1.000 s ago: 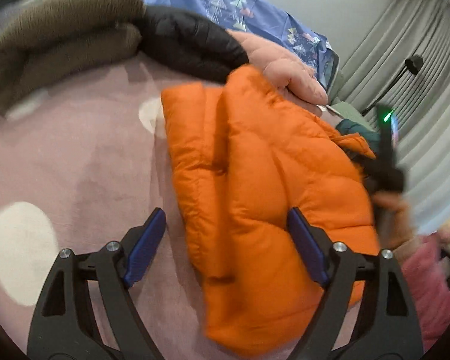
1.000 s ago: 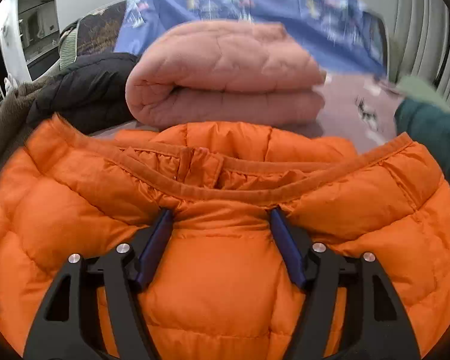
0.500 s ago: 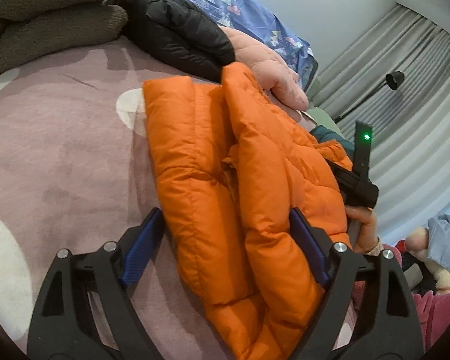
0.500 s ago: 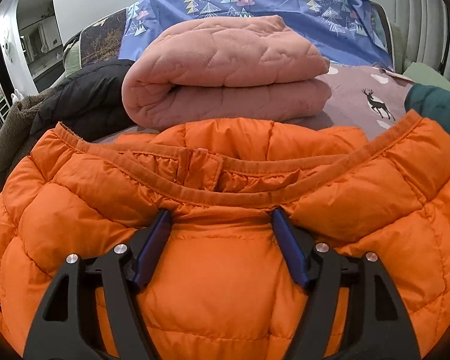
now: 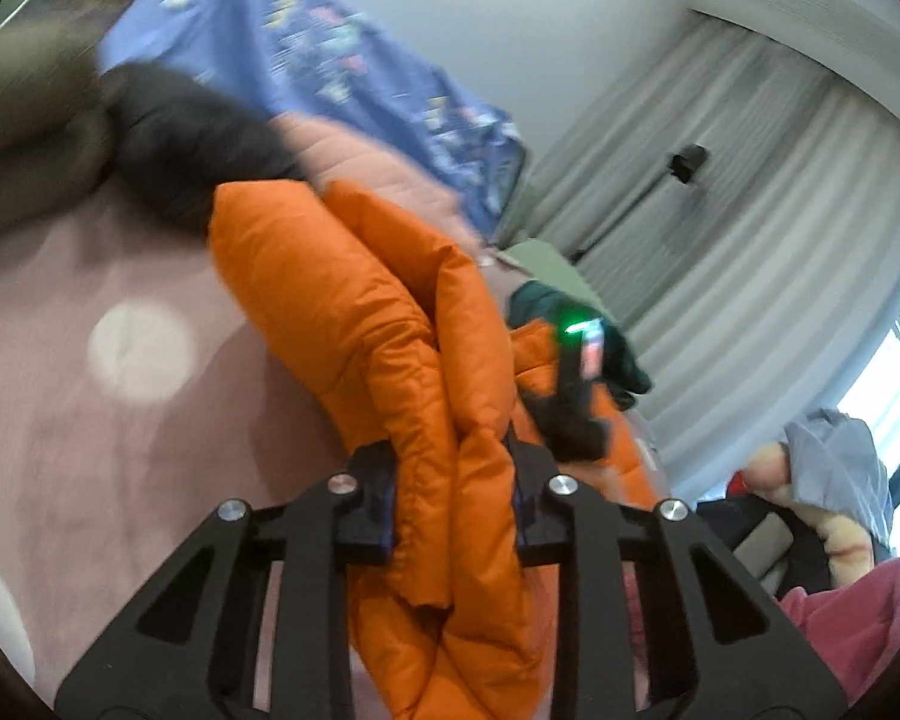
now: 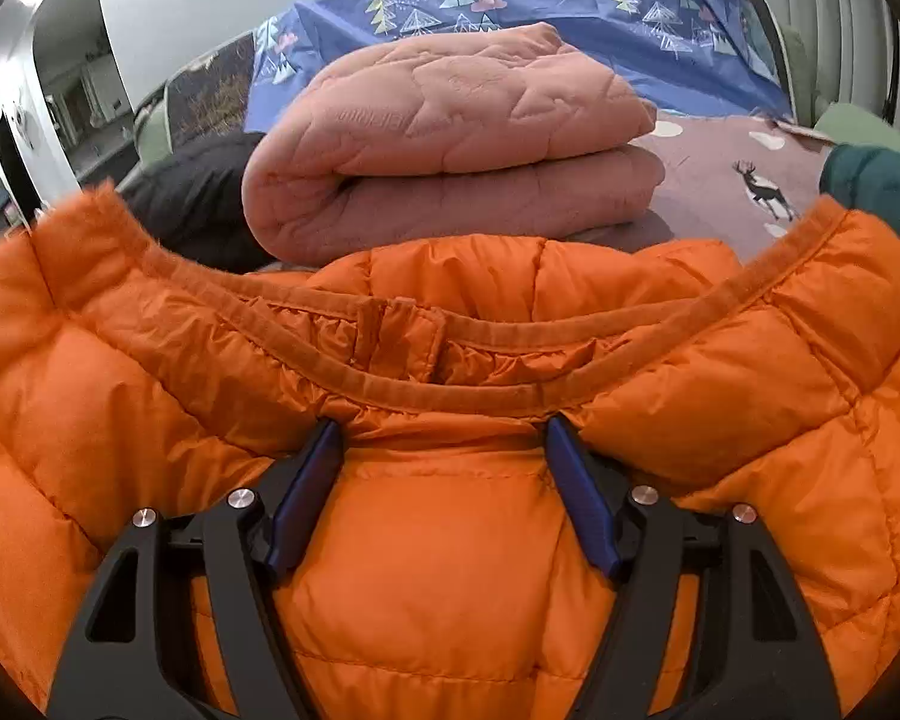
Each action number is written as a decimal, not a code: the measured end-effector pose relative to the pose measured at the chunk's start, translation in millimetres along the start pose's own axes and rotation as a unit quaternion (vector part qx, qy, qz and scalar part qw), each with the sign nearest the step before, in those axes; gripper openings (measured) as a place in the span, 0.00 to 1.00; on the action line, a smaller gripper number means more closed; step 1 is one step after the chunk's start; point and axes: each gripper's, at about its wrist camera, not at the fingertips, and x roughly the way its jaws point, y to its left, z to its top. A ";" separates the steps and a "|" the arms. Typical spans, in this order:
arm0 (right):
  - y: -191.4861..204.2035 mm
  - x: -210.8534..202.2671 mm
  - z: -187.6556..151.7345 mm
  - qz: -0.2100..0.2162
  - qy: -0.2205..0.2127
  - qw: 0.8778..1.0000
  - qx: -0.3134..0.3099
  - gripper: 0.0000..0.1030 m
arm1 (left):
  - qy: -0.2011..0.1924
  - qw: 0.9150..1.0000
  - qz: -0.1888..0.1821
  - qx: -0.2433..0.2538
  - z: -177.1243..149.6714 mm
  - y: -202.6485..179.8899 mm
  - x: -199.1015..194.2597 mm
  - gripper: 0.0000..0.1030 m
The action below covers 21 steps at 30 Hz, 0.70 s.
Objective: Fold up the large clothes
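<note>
An orange puffer jacket (image 5: 354, 312) lies on the mauve bedspread (image 5: 90, 450). My left gripper (image 5: 453, 480) is shut on a bunched fold of the jacket's lower end and holds it raised. In the right wrist view the jacket's collar (image 6: 426, 384) fills the frame. My right gripper (image 6: 444, 468) has its jaws partly closed around a bulge of orange fabric just below the collar. The right gripper also shows in the left wrist view (image 5: 576, 402), with a green light, at the jacket's far end.
A folded pink quilt (image 6: 450, 144) lies just beyond the collar. A black jacket (image 6: 198, 204) and a brown fleece (image 5: 24, 120) lie to the left. A blue patterned sheet (image 6: 570, 12) stands behind. A dark green garment (image 6: 876, 186) lies right. Grey curtains (image 5: 750, 210) hang beyond.
My left gripper has closed from wide open onto the jacket's lower end and lifted it; the view has tilted up. My right gripper has stayed at the collar.
</note>
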 end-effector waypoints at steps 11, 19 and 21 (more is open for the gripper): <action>-10.7 -4.3 -0.1 0.038 -0.007 0.999 0.024 0.70 | 0.045 0.993 -0.025 0.105 25.1 -107.9 69.8 0.26; -18.5 -13.9 4.0 0.054 -0.005 0.998 0.035 0.69 | 0.076 0.986 0.027 0.144 12.0 -130.5 94.3 0.27; -20.3 -25.3 4.6 0.059 -0.002 0.997 0.044 0.69 | 0.072 0.985 0.044 0.150 12.9 -132.8 88.4 0.27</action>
